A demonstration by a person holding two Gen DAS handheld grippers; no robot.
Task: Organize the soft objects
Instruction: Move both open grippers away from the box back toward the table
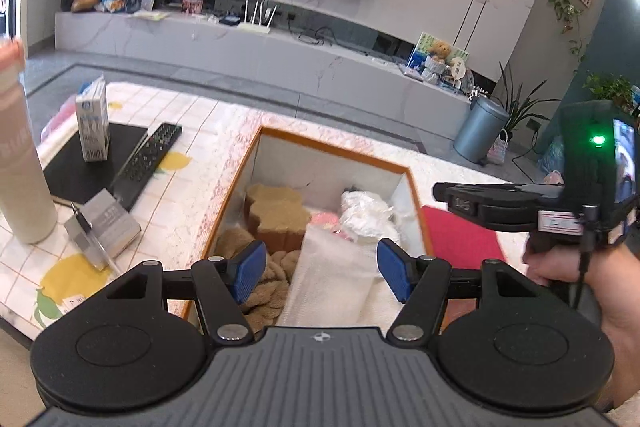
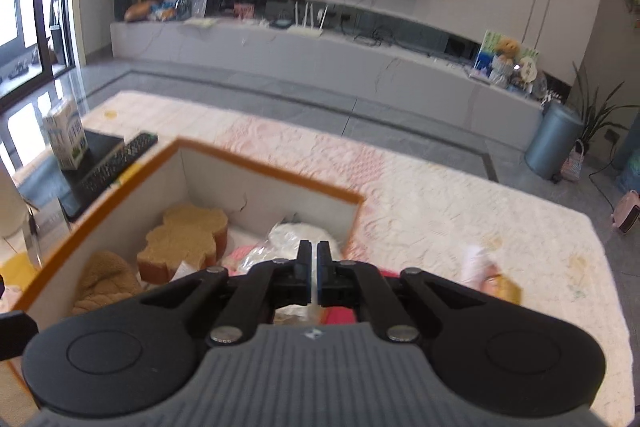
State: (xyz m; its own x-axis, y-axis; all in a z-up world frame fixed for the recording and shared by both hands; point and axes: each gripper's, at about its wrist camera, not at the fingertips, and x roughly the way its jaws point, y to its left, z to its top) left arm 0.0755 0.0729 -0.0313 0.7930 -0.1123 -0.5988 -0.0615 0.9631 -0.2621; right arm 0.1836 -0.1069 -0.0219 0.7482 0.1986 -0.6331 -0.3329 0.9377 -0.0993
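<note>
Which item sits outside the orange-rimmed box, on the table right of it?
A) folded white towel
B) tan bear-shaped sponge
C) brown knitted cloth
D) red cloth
D: the red cloth lies flat on the tablecloth beyond the right rim of the box, while the sponge, white towel and brown knitted cloth all lie inside the box.

the right gripper (image 2: pixel 313 273) hides most of a red cloth (image 2: pixel 340 315), perhaps folded.
</note>
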